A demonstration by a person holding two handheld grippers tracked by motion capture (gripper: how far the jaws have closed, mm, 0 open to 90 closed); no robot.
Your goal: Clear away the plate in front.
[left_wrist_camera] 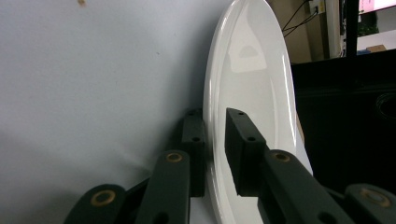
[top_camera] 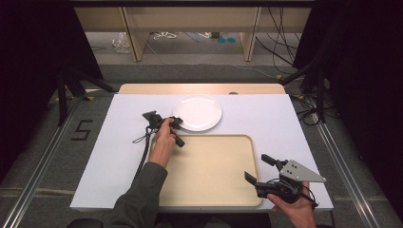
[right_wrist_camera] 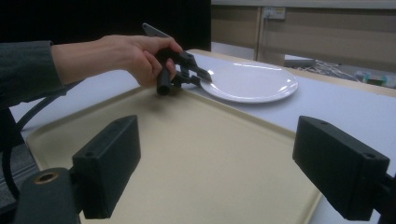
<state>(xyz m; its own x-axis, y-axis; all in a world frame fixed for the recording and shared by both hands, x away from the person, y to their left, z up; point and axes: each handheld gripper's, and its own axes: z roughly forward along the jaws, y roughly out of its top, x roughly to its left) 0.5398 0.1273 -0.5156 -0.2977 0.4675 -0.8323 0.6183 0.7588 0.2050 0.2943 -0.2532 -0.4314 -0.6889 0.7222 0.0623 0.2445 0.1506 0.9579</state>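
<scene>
The left gripper (top_camera: 177, 121) is pinching the white plate (top_camera: 199, 110) by its near rim on the worktop (top_camera: 109, 156), beside the beige tray (top_camera: 209, 175), while the right gripper (top_camera: 259, 168) is hovering, jaws gaping wide, holding nothing.

White round plate (top_camera: 198, 111) | glossy, empty, lying flat on the white tabletop | sitting just beyond the far edge of the beige tray (top_camera: 209, 190) | its near-left rim (left_wrist_camera: 211, 140) being pinched between the left gripper's (top_camera: 177, 122) jaws
</scene>
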